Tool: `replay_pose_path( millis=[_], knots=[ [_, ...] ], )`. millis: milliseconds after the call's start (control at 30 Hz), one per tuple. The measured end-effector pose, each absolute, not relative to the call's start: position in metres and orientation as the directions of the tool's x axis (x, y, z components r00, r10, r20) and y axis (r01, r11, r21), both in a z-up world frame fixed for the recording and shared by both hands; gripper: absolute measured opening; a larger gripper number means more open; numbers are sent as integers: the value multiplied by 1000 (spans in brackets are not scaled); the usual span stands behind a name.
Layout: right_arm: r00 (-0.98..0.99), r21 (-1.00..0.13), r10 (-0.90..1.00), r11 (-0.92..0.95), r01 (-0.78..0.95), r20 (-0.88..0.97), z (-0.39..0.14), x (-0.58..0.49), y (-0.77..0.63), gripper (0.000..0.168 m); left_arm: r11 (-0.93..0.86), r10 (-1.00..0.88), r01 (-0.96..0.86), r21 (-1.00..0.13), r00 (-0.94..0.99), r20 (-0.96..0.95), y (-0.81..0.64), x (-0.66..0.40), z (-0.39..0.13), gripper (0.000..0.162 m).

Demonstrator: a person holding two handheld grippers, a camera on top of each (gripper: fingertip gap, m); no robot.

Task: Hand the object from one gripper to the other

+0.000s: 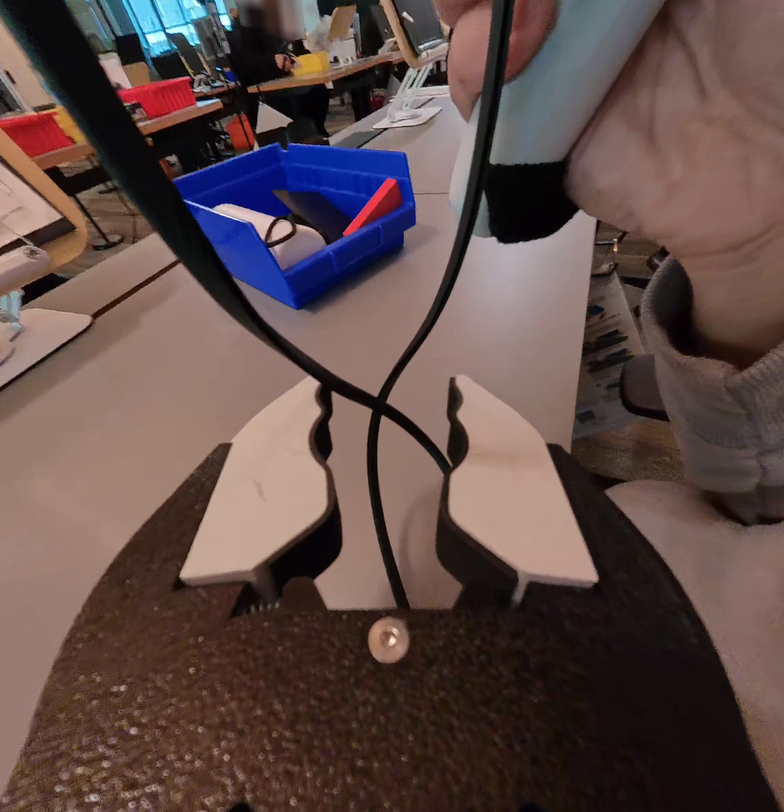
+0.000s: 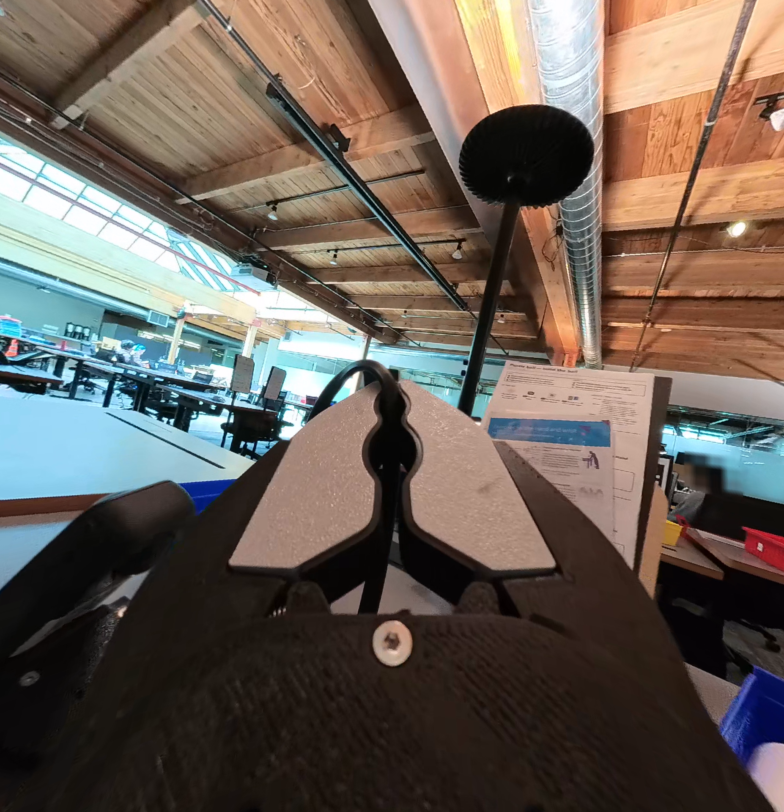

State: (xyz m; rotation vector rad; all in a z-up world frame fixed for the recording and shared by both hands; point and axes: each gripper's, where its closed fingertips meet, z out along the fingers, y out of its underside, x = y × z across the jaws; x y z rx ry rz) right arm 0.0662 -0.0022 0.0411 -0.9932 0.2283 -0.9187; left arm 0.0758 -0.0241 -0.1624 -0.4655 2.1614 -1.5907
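A thin black cable hangs in a loop, and its two strands cross between the fingers of my left gripper. That gripper is open, with its white pads wide apart above the grey table. One strand runs under the right pad. In the right wrist view, my right gripper is shut on the black cable, which arcs out past the fingertips and trails down between the fingers. In the left wrist view a hand holds a pale blue handle with a black end at the upper right, above the cable.
A blue bin sits on the table ahead with a white roll, a red block and a dark flat item in it. A black pole with a round ribbed disc and a board with paper sheets stand beyond the right gripper. Another blue bin corner shows at the lower right. Some 20 cm of space lies between my two pairs of fingers.
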Motion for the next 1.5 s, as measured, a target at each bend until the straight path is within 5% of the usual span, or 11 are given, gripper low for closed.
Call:
replay_pose_path(
  millis=[267, 400, 600, 733, 867, 1033, 1133, 1200, 1300, 1367, 1500],
  knots=[
    [654, -787, -723, 261, 558, 223, 43, 59, 5, 0, 299, -432, -5, -954, -893, -131, -34, 69, -171, 8],
    [621, -812, -738, 177, 556, 264, 32, 74, 4, 1, 309, -504, -46, -950, -855, -122, -27, 80, -170, 3],
    [756, -916, -627, 168, 365, 186, 5, 96, 8, 69, -187, -534, -194, -963, -803, 266, 15, 90, -106, 3],
    [926, -957, -376, 254, 138, 34, -12, 85, 25, 73, -398, -513, -168, -902, -774, 370, 49, 92, -72, 3],
    [931, -991, -341, -52, 122, 133, -67, 95, 42, 84, -541, -422, -194, -818, -779, 464, 64, 90, -58, 3],
    [981, -958, -109, -258, 127, 159, -115, 72, 36, 78, -621, -427, -139, -772, -766, 481, 80, 93, -51, 4],
    [977, -940, -76, -299, 166, 197, -125, 70, 31, 56, -581, -512, -55, -812, -750, 417, 85, 92, -47, 3],
    [981, -944, -46, -284, 170, 190, -123, 64, 31, 47, -560, -573, 27, -828, -734, 364, 86, 88, -41, 3],
    [903, -916, -170, -142, 374, 395, -79, 66, 32, 87, -422, -719, 126, -898, -650, 247, 91, 93, -45, 3],
    [924, -932, -148, 37, 362, 353, -47, 44, 33, 79, -403, -736, 146, -903, -638, 225, 94, 94, -45, 3],
    [933, -894, -292, 328, 306, 212, 5, 52, 13, 94, -370, -738, 105, -923, -637, 224, 87, 100, -57, 3]
  ],
)
